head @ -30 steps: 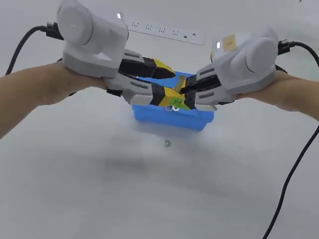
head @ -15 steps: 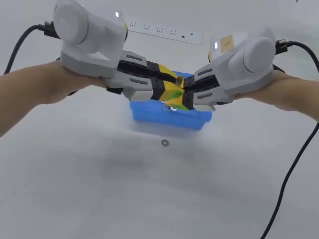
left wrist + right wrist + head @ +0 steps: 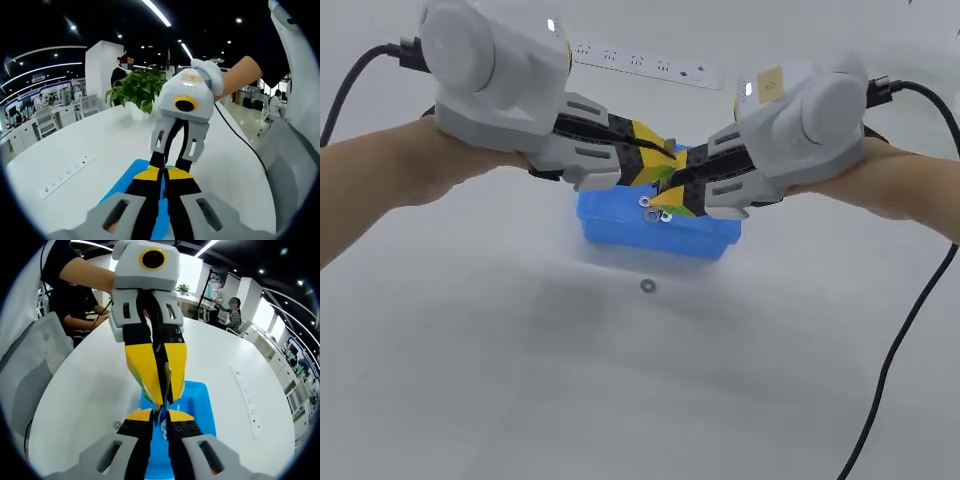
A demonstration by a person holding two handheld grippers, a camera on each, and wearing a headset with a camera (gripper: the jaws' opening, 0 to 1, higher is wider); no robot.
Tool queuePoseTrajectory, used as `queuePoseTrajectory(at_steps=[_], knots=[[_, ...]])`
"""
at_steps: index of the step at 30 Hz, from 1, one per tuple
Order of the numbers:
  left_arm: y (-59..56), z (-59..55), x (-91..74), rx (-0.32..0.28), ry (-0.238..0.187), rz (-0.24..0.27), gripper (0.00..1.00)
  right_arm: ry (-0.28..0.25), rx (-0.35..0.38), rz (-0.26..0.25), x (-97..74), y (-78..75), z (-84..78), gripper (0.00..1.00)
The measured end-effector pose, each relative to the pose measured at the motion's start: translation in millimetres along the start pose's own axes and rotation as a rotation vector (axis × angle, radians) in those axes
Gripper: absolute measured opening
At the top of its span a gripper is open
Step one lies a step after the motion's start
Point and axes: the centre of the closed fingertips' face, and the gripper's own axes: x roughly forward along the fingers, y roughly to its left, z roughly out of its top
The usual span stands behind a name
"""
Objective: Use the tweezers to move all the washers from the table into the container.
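Washers (image 3: 646,203) partly moved: some lying in blue container (image 3: 650,236), stray washer (image 3: 648,286) waiting on desk (image 3: 520,380) just before it. We are holding left gripper (image 3: 670,160) fingers clenched on tweezers (image 3: 167,380), right gripper (image 3: 665,198) fingers pressed together, above container.

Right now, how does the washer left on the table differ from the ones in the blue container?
Place: the washer on the table lies on the bare white table, just in front of the blue container. The washers in the container lie inside its walls.
Number: the washer on the table is alone. The washers in the container are at least two, close together.
Shared: all are small silvery rings.
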Motion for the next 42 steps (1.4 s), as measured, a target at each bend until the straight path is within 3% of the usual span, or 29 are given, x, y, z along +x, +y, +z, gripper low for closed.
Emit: queuePoseTrajectory(at_steps=[12,20,23,25,29,31,33,37,42], knots=[[4.3,6.5,-7.9,0.016,-0.003,0.038,0.06,0.009,0.046,-0.050,-10.1,2.2,-3.7,0.24],[-3.2,10.0,-19.2,0.029,-0.003,0.051,0.06,-0.054,0.120,-0.192,-33.2,-2.4,-5.7,0.29],[-1.1,7.9,-22.3,0.030,0.001,0.066,0.06,-0.056,0.142,-0.251,-44.0,1.3,-16.1,0.30],[-5.6,4.1,-26.1,0.036,0.015,0.074,0.06,-0.055,0.161,-0.270,-49.8,6.8,-23.7,0.32],[-16.9,4.7,-34.4,0.022,-0.007,0.090,0.06,-0.082,0.233,-0.318,-63.9,21.1,-33.2,0.36],[-24.6,8.0,-37.7,0.020,-0.035,0.083,0.06,-0.087,0.251,-0.330,-69.9,33.5,-38.4,0.36],[-29.1,6.1,-39.6,0.030,-0.024,0.087,0.06,-0.098,0.282,-0.339,-75.0,46.8,-43.8,0.36],[-30.0,7.9,-44.0,0.031,-0.036,0.115,0.06,-0.110,0.374,-0.347,-82.8,69.6,-57.4,0.36],[-36.6,7.9,-45.4,0.012,-0.046,0.112,0.06,-0.091,0.440,-0.342,-86.3,91.0,-73.7,0.40]])
